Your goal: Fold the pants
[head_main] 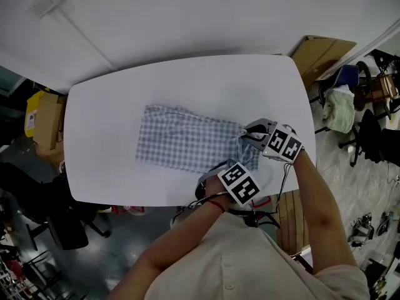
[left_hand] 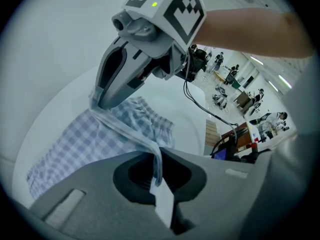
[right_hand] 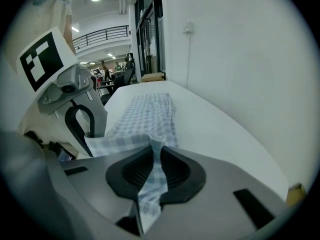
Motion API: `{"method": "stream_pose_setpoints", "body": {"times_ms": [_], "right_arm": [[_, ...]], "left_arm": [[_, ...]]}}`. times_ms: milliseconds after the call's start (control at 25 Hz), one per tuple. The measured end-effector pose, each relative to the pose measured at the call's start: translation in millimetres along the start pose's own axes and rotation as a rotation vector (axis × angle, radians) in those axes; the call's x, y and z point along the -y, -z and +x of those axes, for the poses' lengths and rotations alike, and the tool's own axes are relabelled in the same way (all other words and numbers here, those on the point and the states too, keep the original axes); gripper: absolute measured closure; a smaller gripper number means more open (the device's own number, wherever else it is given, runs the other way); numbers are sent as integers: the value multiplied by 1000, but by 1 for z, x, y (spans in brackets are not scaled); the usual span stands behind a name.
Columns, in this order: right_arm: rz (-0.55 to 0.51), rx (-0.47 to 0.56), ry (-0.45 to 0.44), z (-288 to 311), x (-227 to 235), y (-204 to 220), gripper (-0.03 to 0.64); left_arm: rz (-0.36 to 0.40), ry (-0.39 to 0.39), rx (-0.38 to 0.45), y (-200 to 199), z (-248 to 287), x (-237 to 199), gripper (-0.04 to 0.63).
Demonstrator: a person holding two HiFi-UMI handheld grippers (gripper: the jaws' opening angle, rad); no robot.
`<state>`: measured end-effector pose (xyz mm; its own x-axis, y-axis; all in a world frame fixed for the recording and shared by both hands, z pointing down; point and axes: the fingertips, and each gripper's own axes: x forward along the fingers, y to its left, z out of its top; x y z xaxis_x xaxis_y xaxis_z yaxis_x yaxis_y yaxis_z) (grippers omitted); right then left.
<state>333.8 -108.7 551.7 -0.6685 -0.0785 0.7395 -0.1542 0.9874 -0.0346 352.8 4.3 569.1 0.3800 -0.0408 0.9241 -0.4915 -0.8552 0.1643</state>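
So, the white table carries the whole job. The checked pants lie flat across its middle, with one end towards my side. That end is raised off the surface because I have it at two points along its edge. My left gripper is clamped on the edge, with the cloth pinched thin between its pads and trailing out to the rest of the garment. My right gripper grips the same end a little further along, with a strip of check running down between its closed jaws. The two sit near each other with the edge drawn between them. I judge that this holds the edge straight, so I can carry it over towards the far end and lay the fold square.
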Motion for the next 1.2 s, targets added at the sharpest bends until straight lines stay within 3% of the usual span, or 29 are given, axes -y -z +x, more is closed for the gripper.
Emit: {"method": "stream_pose_setpoints", "body": {"times_ms": [320,520,640,880,1200], "right_arm": [[61,-40,5,-22,2,23,490],[115,-71,33,-38,6,38,468],[132,-71,52,-43,8,38,468],[93,-78,70,-29,11,19,469],[55,-378,149,2,24,57,496]], "left_arm": [[-17,33,38,-2,22,17,574],[-12,134,111,-7,23,39,451],[12,157,118,-5,21,48,440],[-28,181,160,-10,15,49,440],[-51,201,74,4,28,55,440]]}}
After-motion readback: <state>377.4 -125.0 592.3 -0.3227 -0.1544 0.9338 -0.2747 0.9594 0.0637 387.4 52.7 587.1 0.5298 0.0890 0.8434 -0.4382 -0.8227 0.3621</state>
